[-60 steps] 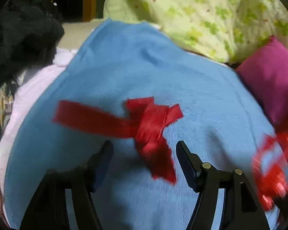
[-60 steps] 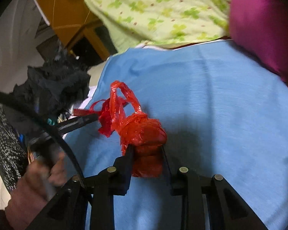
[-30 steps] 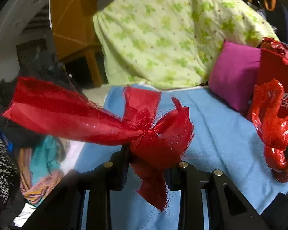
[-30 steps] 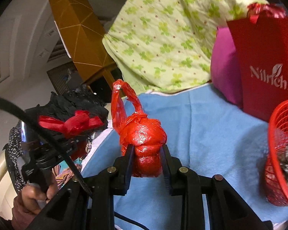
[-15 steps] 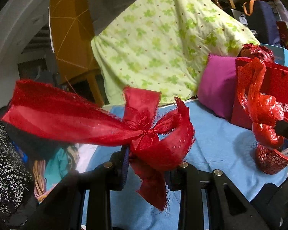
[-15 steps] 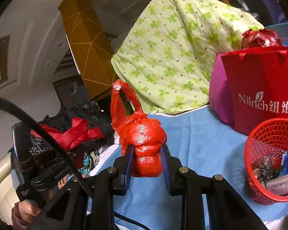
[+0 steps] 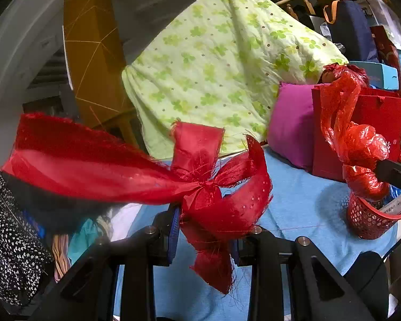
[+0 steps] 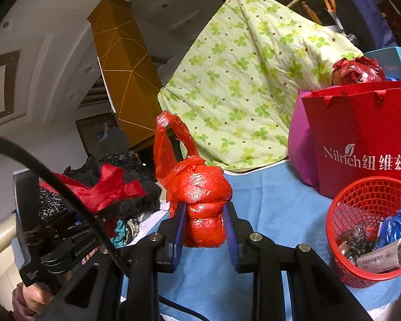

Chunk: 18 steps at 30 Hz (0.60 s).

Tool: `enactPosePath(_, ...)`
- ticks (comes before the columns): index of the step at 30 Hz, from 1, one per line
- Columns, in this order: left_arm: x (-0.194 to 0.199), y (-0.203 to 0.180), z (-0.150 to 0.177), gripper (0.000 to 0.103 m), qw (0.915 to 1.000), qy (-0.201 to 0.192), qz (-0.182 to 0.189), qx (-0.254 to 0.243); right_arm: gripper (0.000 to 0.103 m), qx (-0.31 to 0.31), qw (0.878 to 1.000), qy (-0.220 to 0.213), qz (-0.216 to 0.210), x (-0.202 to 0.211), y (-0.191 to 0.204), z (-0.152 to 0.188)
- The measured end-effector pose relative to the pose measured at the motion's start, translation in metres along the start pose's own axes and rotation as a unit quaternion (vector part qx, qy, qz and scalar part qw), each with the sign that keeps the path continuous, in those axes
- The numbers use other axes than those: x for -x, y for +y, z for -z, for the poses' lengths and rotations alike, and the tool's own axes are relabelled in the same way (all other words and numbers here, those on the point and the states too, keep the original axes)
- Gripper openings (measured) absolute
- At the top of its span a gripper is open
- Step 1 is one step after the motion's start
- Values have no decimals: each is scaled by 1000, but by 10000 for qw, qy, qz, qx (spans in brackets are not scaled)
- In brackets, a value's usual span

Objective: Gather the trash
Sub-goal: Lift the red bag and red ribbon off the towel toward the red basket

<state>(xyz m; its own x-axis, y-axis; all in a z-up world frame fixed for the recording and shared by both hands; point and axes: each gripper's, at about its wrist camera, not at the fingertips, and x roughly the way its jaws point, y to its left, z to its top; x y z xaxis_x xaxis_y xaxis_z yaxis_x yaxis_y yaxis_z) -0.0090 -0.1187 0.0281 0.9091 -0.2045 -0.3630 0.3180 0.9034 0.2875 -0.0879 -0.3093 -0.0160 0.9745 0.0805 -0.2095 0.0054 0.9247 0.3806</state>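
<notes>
A knotted red bag (image 8: 200,203) is pinched upright in the right claw (image 8: 204,227), and a frayed red ribbon (image 7: 200,187) is clamped at its knot in the left claw (image 7: 204,230); both are held above the blue sheet (image 8: 275,200). The red basket (image 8: 371,230), already holding scraps, lies low to the right claw's right. That claw is judged much nearer the basket, so its bag would likely be dropped first.

Both loads are now lifted off the blue cloth (image 8: 280,200): red ribbon bow (image 7: 200,187) and knotted red bag (image 8: 200,203) hang higher, the bag above the red basket (image 7: 366,219) at right of frame
</notes>
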Motion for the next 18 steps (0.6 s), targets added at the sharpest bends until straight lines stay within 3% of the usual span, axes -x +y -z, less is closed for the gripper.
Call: enactPosePath(18, 1, -2, 2, 32, 9998, 16, 101, -151, 30, -133, 9999, -20, 85, 8, -7, 6)
